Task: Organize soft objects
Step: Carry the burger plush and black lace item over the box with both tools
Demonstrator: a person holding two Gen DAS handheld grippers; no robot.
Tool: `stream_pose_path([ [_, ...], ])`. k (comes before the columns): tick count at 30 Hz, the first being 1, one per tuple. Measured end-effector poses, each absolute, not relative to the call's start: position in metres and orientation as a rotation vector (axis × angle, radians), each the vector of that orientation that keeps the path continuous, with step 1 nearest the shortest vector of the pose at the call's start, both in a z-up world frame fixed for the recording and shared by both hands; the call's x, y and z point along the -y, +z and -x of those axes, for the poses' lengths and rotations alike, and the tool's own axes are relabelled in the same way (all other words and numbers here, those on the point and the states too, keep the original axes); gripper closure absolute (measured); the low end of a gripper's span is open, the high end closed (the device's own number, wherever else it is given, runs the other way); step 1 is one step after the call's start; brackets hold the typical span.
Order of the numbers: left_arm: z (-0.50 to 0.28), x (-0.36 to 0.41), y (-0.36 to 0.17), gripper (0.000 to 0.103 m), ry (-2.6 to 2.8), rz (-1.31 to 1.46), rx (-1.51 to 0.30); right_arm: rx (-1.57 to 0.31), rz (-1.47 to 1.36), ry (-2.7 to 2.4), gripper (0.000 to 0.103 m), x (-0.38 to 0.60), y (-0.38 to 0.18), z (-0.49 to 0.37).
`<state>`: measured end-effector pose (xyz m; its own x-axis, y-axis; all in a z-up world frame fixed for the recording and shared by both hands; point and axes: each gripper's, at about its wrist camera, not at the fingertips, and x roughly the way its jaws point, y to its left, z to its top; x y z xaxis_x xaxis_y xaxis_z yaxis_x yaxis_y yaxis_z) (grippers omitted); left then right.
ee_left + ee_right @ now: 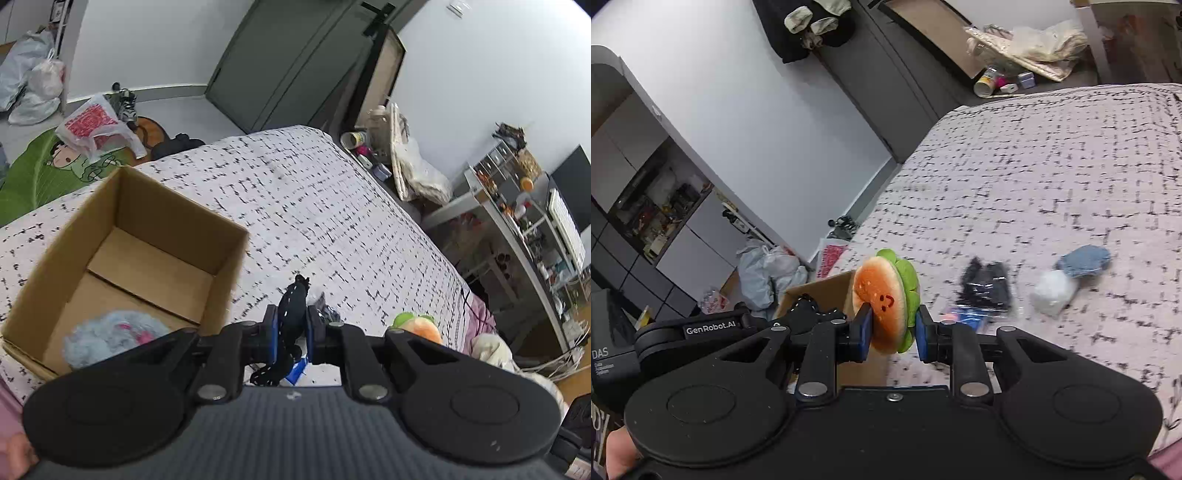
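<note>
- A bed [332, 192] with a speckled cover carried an open box [155, 206].
- The left tool [291, 325] pinched a black sock [291, 306] beside the box.
- The right tool [892, 328] gripped a burger plush [882, 299] near the box.

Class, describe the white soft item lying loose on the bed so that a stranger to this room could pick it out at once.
Start at the bed with its white, black-flecked cover. In the right wrist view three loose items lie in a row on it: a black packet, the white puff, then a blue fabric piece. The puff is the only white, rounded one, and it sits against the blue piece.
</note>
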<state>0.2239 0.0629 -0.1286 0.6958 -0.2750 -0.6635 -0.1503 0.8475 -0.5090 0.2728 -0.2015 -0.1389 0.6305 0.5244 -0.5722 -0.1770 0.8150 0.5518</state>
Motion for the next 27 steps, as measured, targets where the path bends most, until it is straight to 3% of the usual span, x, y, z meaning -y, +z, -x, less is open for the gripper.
stream_pose_path([
  [27, -0.226, -0.165, -0.143, 0.089, 0.132, 0.706, -0.820, -0.871, -0.424, 0.492, 0.079, 0.074, -0.145, -0.288],
])
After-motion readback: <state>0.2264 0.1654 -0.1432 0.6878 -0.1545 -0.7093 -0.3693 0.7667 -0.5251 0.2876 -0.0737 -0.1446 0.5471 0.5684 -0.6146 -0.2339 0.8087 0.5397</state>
